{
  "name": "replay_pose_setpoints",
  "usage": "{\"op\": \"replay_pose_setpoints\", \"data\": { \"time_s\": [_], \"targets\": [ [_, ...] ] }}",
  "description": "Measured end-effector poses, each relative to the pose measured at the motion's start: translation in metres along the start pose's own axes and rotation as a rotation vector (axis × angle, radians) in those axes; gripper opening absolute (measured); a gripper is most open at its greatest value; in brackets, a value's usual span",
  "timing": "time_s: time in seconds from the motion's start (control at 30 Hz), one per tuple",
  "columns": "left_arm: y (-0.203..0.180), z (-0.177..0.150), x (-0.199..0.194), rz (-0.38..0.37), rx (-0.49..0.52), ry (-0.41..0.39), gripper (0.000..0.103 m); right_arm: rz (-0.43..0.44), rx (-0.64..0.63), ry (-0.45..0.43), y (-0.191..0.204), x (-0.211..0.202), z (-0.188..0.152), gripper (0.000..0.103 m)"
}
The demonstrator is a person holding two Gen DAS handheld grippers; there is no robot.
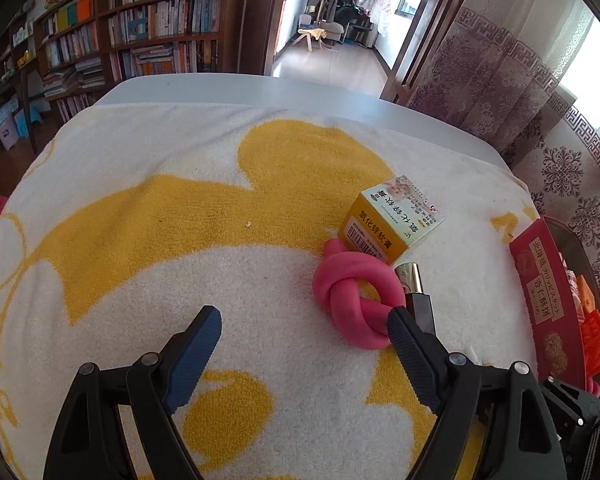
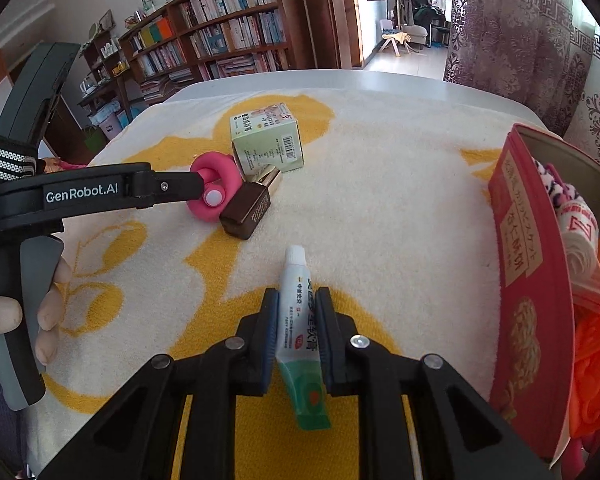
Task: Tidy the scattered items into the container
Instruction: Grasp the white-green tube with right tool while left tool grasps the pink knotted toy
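Terry cloth, white with big yellow shapes, covers the grey counter (image 1: 204,88) as a nubbly towel (image 2: 380,184). On it lie a smooth pink foam cord tied in a knot (image 1: 352,304), a square-edged cardboard ointment box (image 1: 388,220) in yellow and white, and a glossy dark lipstick (image 2: 248,208) with a gold metal end. The box touches the knot's far side; the lipstick lies just beside it. The left claw (image 1: 304,320) is spread wide above the towel, its ribbed right pad touching the knot's near edge. The right claw (image 2: 296,312) pinches a soft white and green ointment tube (image 2: 300,328), cap pointing away, between blue-lined pads. At the right stands the container (image 2: 580,160), a metal-walled tin holding a flat red biscuit box (image 2: 532,280), patterned cloth and orange plastic
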State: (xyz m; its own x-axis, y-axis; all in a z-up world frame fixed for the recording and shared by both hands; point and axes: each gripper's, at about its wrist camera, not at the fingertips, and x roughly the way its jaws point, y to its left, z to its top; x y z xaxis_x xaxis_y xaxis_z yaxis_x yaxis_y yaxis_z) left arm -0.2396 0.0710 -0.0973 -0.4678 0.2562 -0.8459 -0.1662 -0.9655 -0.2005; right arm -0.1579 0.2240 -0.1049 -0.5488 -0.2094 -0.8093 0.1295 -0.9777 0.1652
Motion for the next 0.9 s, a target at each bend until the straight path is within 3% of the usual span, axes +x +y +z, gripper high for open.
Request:
{"op": "replay_pose_setpoints", "data": {
  "time_s": [0.2,0.27,0.37,0.5,0.73,0.87,0.9],
  "targets": [
    [-0.015,0.010,0.023,-0.014,-0.018,0.035,0.087,0.001,0.003,-0.003,-0.001,0.001,0.000,0.020],
    [-0.014,0.010,0.024,-0.004,-0.017,0.013,0.088,-0.004,-0.004,-0.004,0.000,0.001,0.000,0.020],
    [0.001,0.011,0.025,0.076,-0.038,0.008,0.088,-0.010,-0.012,-0.006,0.001,0.001,-0.001,0.020],
    [0.022,0.008,0.021,0.121,-0.054,-0.016,0.088,-0.022,-0.023,-0.009,0.004,0.002,-0.001,0.020],
    [0.008,0.006,0.028,0.188,0.042,-0.031,0.088,-0.065,-0.055,-0.016,0.011,0.003,-0.002,0.020],
    [0.008,0.005,0.028,0.176,0.051,-0.047,0.087,-0.066,-0.052,-0.018,0.010,0.004,-0.002,0.021],
    [0.009,0.005,0.026,0.172,0.045,-0.051,0.082,-0.063,-0.045,-0.020,0.009,0.004,-0.002,0.021]
  ]
}}
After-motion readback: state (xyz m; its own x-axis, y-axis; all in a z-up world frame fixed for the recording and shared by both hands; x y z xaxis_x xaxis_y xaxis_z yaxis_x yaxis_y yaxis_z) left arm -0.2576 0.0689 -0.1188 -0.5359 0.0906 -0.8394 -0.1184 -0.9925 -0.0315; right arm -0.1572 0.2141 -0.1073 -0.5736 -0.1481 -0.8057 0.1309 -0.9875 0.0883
